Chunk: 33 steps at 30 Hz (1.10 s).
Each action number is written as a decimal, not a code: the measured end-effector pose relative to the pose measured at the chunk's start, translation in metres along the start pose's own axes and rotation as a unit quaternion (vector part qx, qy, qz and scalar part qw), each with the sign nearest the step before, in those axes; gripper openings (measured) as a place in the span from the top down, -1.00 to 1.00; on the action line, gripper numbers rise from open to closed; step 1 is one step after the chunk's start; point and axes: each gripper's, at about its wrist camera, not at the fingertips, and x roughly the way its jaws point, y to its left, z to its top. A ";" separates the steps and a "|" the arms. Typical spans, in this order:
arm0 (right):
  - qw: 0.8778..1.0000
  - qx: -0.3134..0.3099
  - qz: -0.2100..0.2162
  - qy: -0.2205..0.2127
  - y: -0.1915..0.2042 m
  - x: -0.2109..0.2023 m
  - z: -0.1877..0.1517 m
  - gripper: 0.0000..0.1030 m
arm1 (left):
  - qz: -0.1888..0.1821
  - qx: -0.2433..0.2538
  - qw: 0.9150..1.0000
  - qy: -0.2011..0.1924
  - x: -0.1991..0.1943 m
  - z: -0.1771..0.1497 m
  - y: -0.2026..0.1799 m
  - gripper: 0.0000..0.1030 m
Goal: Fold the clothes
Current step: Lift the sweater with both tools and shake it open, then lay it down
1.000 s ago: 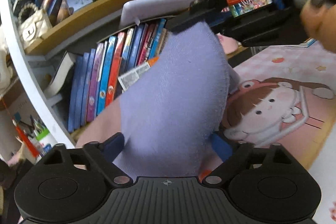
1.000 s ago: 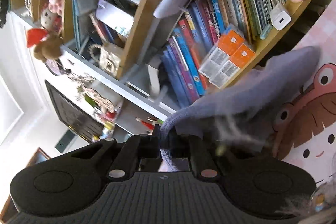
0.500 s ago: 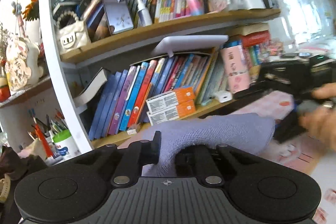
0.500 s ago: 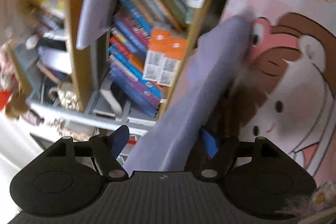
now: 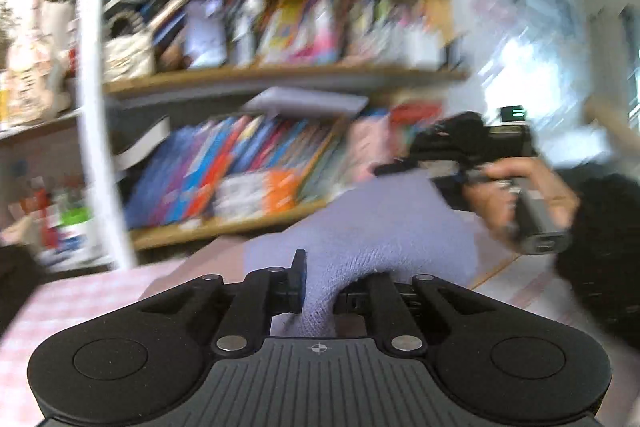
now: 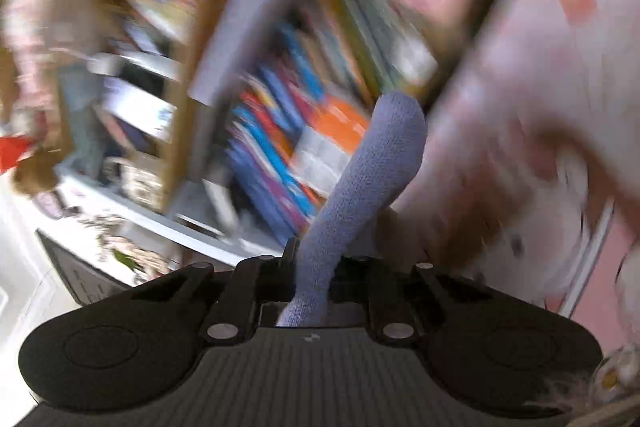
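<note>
- Sock (image 5: 372,227): a lilac knitted one, held off the pink mat (image 5: 80,299) in front of the bookshelf (image 5: 256,75), which serves as the landmark below.
- Left gripper (image 5: 320,287): its jaws are pressed together on one end of the sock, the cloth bunched between them and bulging out toward the bookshelf.
- Right gripper (image 6: 312,279): its jaws pinch the other end; in the right wrist view the sock stands up from them as a narrow strip against the lower row of books.
- From the left wrist view, the right gripper sits to the right of the bookshelf, gripped by the person's right hand (image 5: 520,195), with the sock arching between the two tools.
- Both views are badly smeared by motion, so the exact fold line and how the cloth lies cannot be made out.
- Step in hand, as I judge it: carrying the two ends together, in the air, to double the sock over.
- Next move calls for bringing the ends level, lowering the doubled sock onto the mat below the bookshelf, and only then letting the jaws part.
- Care is needed to keep both pinches firm until the cloth rests flat, since a soft knit springs open once one end slips.
</note>
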 end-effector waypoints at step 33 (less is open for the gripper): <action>0.883 -0.382 -0.119 0.247 0.100 0.218 -0.179 0.11 | 0.090 -0.198 0.976 0.028 -0.096 -0.071 0.132 -0.13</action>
